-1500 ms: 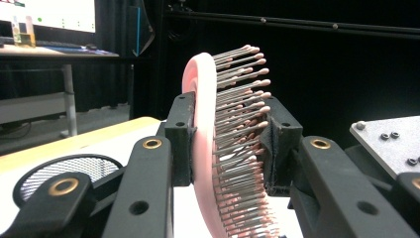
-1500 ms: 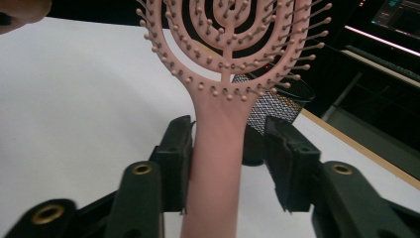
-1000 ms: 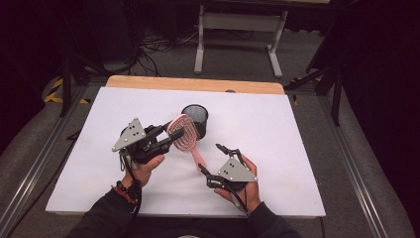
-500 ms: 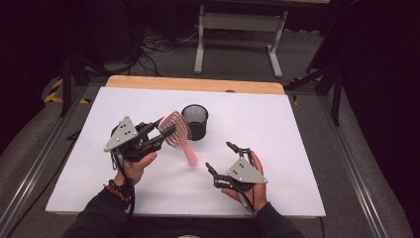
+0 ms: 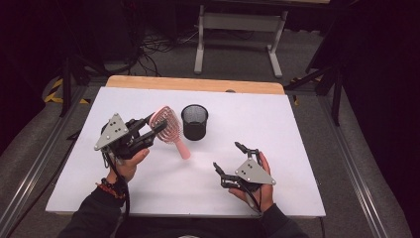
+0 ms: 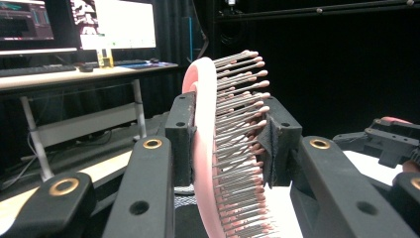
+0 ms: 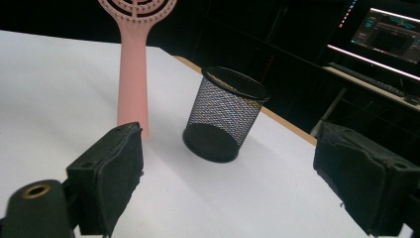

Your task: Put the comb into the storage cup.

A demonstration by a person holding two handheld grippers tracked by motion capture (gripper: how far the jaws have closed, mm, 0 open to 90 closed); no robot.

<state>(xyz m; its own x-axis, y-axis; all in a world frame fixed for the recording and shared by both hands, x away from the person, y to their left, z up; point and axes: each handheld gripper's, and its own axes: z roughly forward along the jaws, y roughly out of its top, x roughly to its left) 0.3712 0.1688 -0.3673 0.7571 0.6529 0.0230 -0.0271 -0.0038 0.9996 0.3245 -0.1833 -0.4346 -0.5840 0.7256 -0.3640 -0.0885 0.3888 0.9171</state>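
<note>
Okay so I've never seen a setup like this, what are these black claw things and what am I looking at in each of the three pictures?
A person sits at a white table with a hand-held two-jaw gripper in each hand. One picture looks down from above; the other two come from cameras riding on each gripper, looking along its black jaws. The left gripper is clamped on the head of a pink hairbrush, one jaw on its back and one against the bristles, handle slanting down toward the table. The right gripper is open with nothing between its jaws; they have just been opening. A black mesh cup stands upright on the table beside the brush.
</note>
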